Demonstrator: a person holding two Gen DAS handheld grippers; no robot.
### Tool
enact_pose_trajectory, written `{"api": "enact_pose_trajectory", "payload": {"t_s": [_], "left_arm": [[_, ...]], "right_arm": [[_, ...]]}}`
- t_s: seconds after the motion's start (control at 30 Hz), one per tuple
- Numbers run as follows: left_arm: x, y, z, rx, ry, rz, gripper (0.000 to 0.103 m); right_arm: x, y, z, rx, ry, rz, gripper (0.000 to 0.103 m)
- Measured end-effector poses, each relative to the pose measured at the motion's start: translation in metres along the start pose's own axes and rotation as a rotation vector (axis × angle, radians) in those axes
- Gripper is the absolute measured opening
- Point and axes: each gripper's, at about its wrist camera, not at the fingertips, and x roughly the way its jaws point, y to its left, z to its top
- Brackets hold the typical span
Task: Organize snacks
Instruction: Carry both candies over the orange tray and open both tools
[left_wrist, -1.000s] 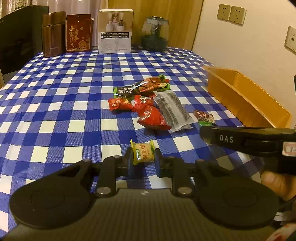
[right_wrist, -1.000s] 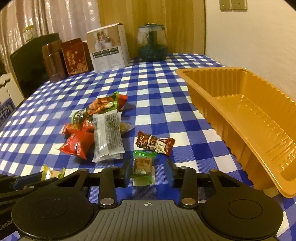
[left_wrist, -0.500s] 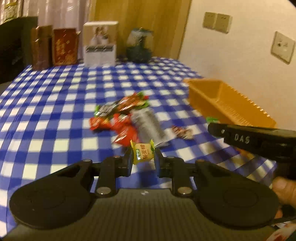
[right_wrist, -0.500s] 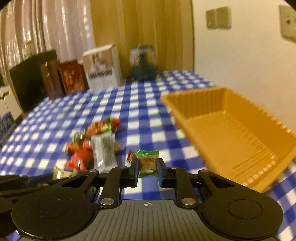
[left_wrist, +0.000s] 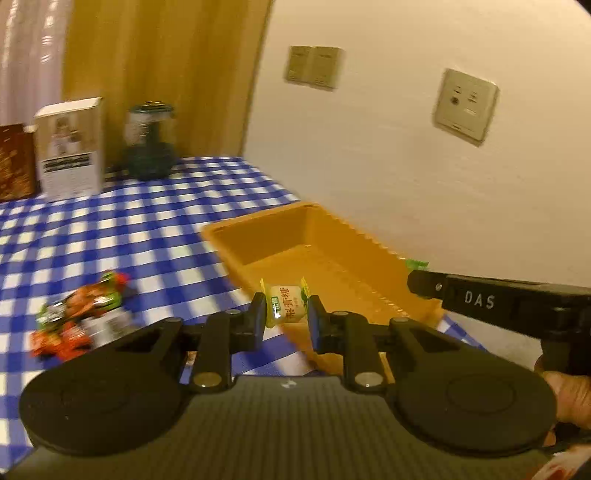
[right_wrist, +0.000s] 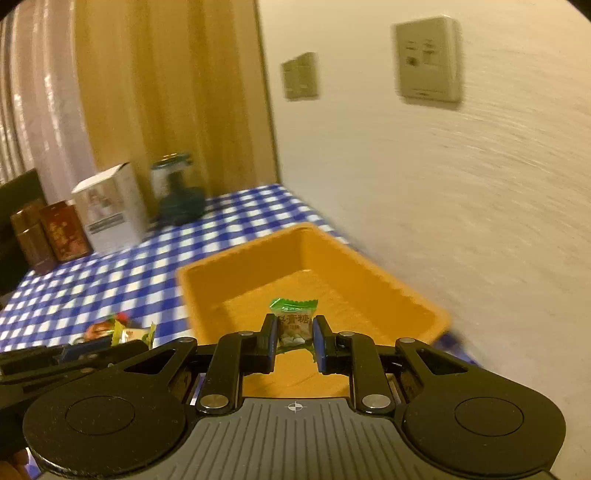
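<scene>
My left gripper (left_wrist: 286, 314) is shut on a yellow wrapped candy (left_wrist: 286, 304) and holds it in the air at the near left edge of the orange tray (left_wrist: 258, 240). My right gripper (right_wrist: 294, 341) is shut on a green wrapped candy (right_wrist: 293, 321) and holds it above the inside of the orange tray (right_wrist: 236, 273). The right gripper also shows in the left wrist view (left_wrist: 417, 282) over the tray's right side, with the candy's green tip (left_wrist: 417, 264) sticking out. A pile of red, green and clear snack packets (left_wrist: 77, 317) lies on the checked cloth to the left.
The blue and white checked table (left_wrist: 129, 221) ends at a cream wall (left_wrist: 406, 177) right behind the tray. At the back stand a white box (left_wrist: 70, 147), a dark glass jar (left_wrist: 149, 142) and brown tins (right_wrist: 51, 232). The tray looks empty inside.
Both grippers have risen off the table and swung right toward the tray, each carrying its candy. The right gripper closed on the green candy about half a second ago.
</scene>
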Motion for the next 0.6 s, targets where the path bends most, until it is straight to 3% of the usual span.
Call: {"api": "enact_pose_trajectory", "payload": {"t_s": [0.2, 0.3, 0.6], "left_arm": [[0.031, -0.023, 0.003, 0.054, 0.025, -0.036, 0.021], [0.044, -0.028, -0.003, 0.060, 0.035, -0.052, 0.026], [0.038, -0.016, -0.010, 0.054, 0.040, 0.000, 0.029]], "right_arm": [[0.011, -0.027, -0.001, 0.024, 0.004, -0.023, 0.021], [0.014, -0.033, -0.002, 0.035, 0.010, -0.025, 0.021], [0.019, -0.036, -0.006, 0.054, 0.033, -0.007, 0.021]]}}
